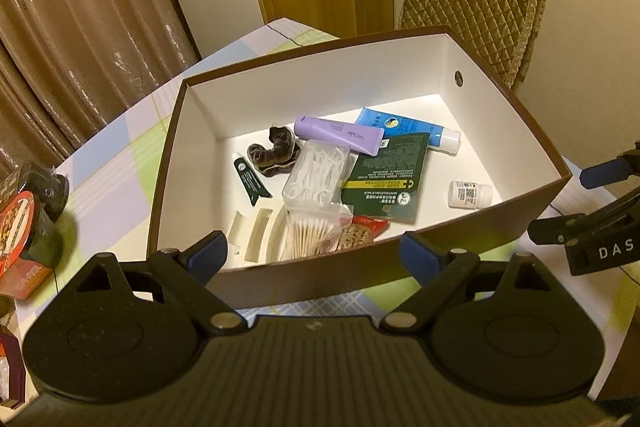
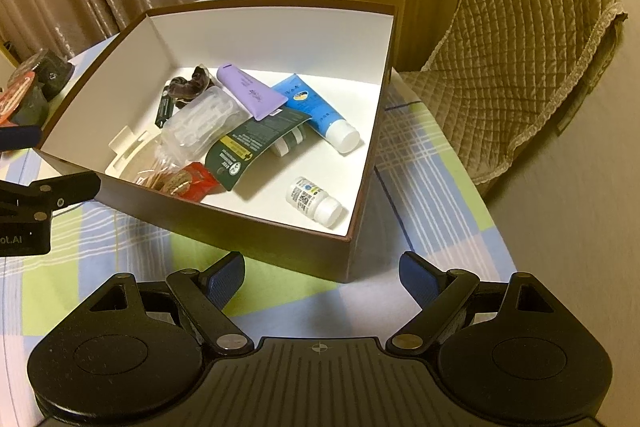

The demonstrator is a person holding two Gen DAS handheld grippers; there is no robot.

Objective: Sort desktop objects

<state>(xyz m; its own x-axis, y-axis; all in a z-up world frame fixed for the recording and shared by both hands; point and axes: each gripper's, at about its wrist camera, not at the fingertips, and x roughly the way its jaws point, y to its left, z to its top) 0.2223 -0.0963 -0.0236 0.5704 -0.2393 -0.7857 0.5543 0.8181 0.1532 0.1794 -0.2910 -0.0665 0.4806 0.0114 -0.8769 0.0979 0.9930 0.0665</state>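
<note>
Box [image 2: 280,247] just beyond spread fingers [image 2: 228,277]

Readable lettering on the two grippers

We read "DAS" on the right gripper [image 1: 600,183] at the right edge, and "ol.AI" on the left gripper [image 2: 32,163] at the left; package print is illegible.

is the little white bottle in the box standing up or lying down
Lying down. The white bottle rests on its side on the floor of the box, cap pointing toward the near corner, apart from the other items.
</note>
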